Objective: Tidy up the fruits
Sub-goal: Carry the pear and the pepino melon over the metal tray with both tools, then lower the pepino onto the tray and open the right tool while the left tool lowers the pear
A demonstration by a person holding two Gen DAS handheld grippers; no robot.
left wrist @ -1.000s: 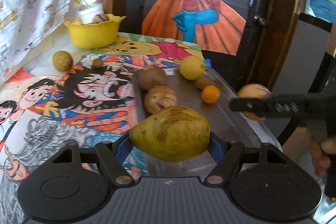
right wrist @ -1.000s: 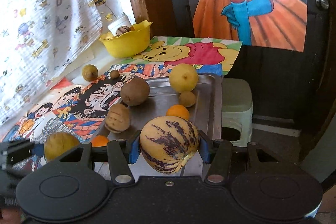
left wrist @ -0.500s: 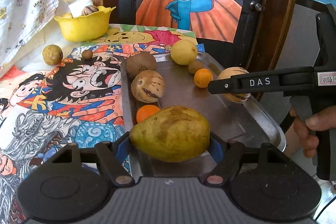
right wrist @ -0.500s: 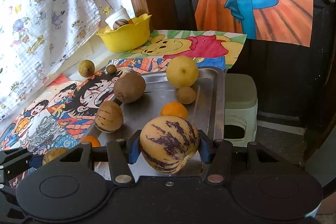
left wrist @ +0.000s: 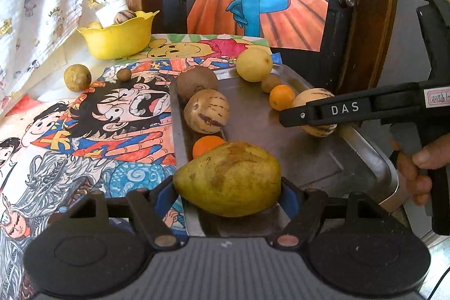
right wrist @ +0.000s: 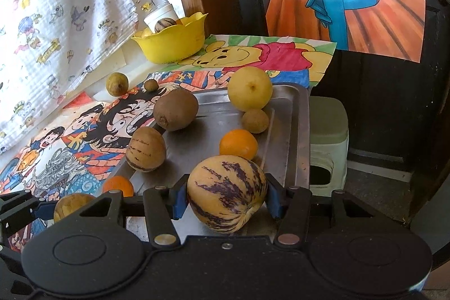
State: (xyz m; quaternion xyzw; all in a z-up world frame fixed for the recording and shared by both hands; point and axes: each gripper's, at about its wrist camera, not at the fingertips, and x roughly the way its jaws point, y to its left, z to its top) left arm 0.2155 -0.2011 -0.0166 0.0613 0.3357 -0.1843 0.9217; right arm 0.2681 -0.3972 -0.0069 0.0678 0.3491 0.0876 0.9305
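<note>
White letters "DAS" mark the right claw [left wrist: 298, 114] only in the left wrist view, where it pinches a striped melon [right wrist: 227, 193] above the metal tray [right wrist: 292, 131]. The left claw [left wrist: 227, 187] pinches a pear [left wrist: 227, 177] over the tray's near edge. A green stool [right wrist: 327, 131] shows only in the right view.
</note>
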